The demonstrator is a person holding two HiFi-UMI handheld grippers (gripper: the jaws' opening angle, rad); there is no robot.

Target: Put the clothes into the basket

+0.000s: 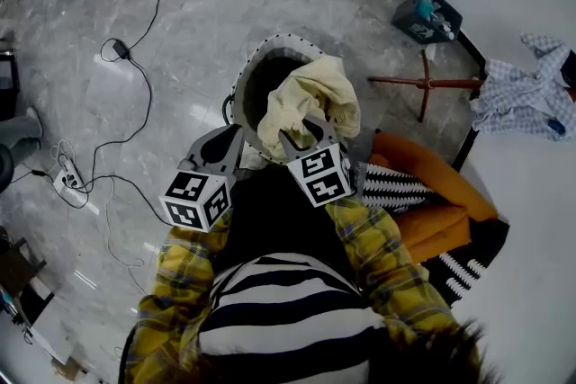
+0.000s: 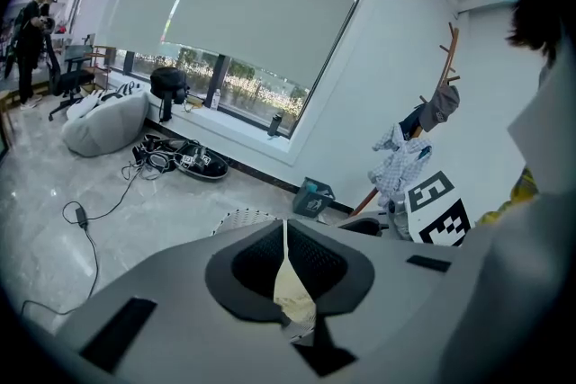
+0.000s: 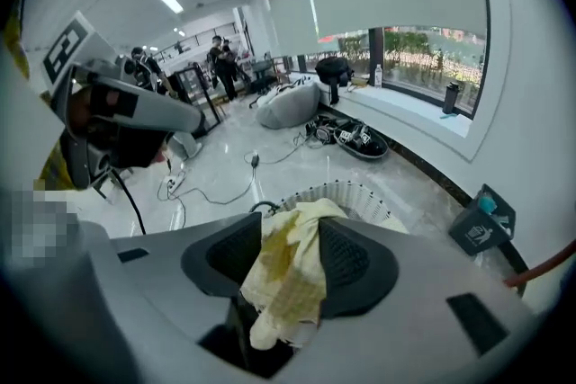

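A white mesh basket point(image 1: 249, 67) stands on the grey marble floor in front of me. A cream-yellow garment point(image 1: 310, 99) hangs over its near rim, partly inside. My left gripper point(image 1: 245, 138) sits at the garment's left edge; in the left gripper view its jaws are shut on a thin fold of the cloth point(image 2: 293, 292), with the basket point(image 2: 236, 218) just beyond. My right gripper point(image 1: 306, 138) is over the garment's lower middle. In the right gripper view its jaws stand apart with bunched cloth point(image 3: 286, 279) lying loosely between them, above the basket point(image 3: 364, 193).
A checked shirt point(image 1: 526, 94) lies at the right by a fallen wooden coat stand point(image 1: 423, 84). A teal box point(image 1: 426, 16) sits behind the basket. An orange seat point(image 1: 441, 193) is at my right. Cables point(image 1: 135, 103) and a power strip point(image 1: 67, 183) trail at left.
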